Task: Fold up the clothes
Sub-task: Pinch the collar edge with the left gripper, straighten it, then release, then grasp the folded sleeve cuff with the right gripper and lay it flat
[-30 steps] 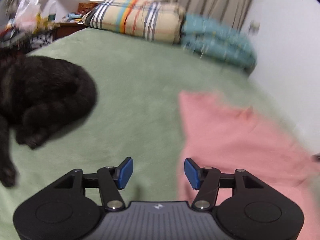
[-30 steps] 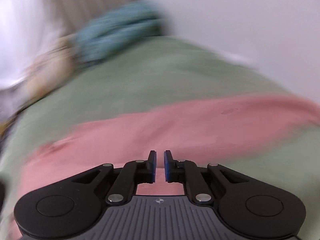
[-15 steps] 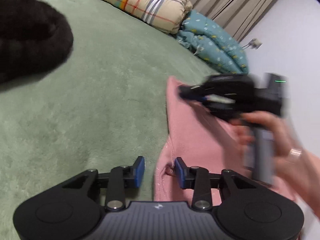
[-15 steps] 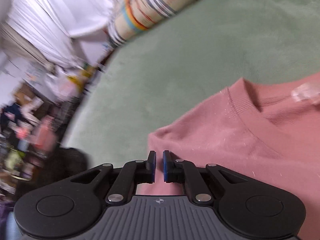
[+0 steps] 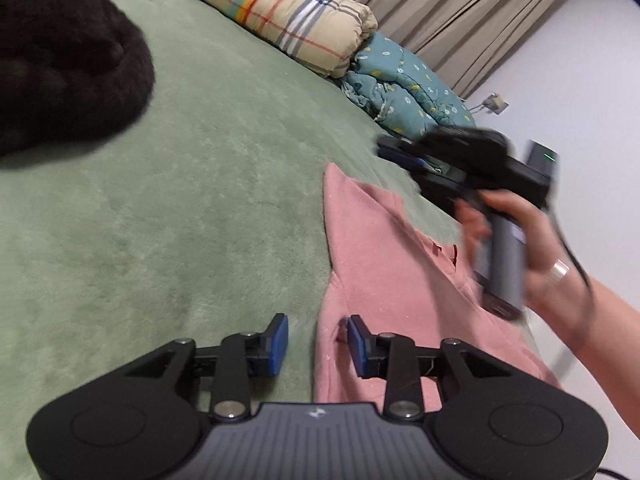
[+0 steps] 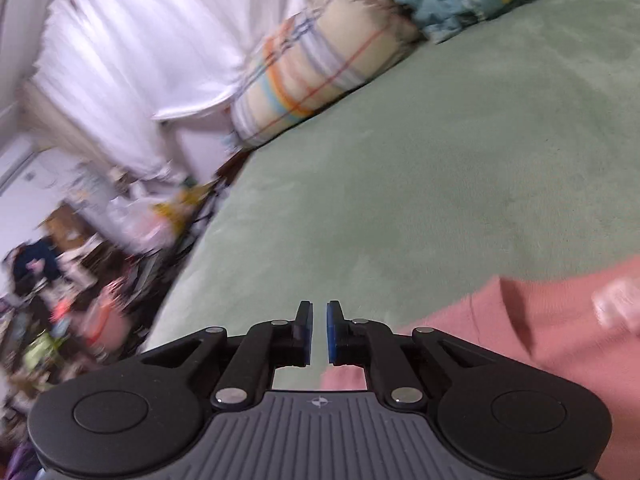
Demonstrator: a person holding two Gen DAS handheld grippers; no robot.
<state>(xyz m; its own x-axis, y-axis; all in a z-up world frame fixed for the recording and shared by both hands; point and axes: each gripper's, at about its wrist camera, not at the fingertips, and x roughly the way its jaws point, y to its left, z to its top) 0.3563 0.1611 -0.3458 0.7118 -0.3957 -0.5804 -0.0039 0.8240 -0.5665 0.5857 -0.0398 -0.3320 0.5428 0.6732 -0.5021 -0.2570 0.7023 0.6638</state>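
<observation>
A pink shirt (image 5: 392,264) lies flat on the green bed cover (image 5: 200,200). My left gripper (image 5: 318,340) is low at the shirt's near left edge. Its jaws are opening, and the fabric edge lies between them beside the right pad without being pinched. A hand (image 5: 540,248) holds my right gripper (image 5: 384,150) above the shirt's far corner. In the right wrist view the right gripper (image 6: 319,332) has its pads nearly together and just opening. Nothing is between them, and the pink shirt (image 6: 540,332) lies to its lower right.
A black furry animal (image 5: 60,60), likely a cat, lies on the cover at the left. A rolled plaid quilt (image 5: 288,12) and a teal quilt (image 5: 404,92) sit at the bed's head. A wall borders the right side, and cluttered items (image 6: 80,280) stand beyond the bed's far edge.
My left gripper sank to the shirt's left edge, its jaws narrowing and then widening. My right gripper swung quickly across the shirt and now hangs over the green cover past its corner.
</observation>
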